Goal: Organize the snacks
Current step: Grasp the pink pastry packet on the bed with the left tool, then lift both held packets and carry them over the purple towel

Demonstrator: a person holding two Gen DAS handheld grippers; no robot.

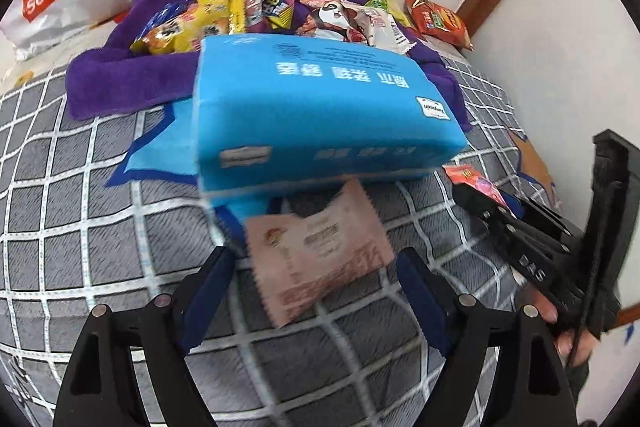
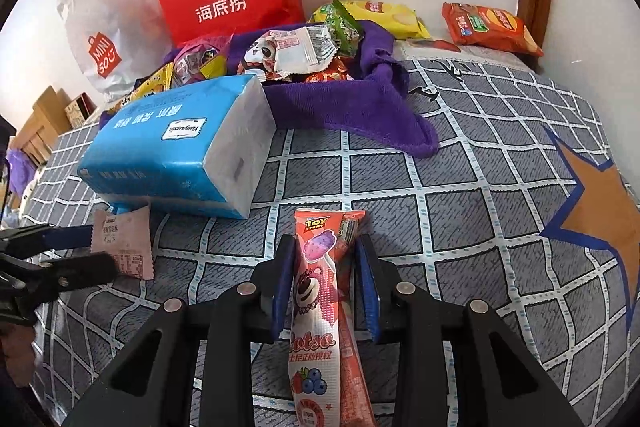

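Between the wide-parted jaws of the left gripper (image 1: 316,283), on the bed (image 1: 80,227): pink packet (image 1: 318,259), ungripped, long axis aslant across the gap, just before the tissue pack (image 1: 320,107); right gripper (image 2: 326,283) clenched on two upright stick packets (image 2: 320,291).

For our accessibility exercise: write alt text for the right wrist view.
The right gripper is shut on a pink Lotso snack stick above a grey checked bedspread. Behind lie a blue tissue pack and a snack-filled purple towel.
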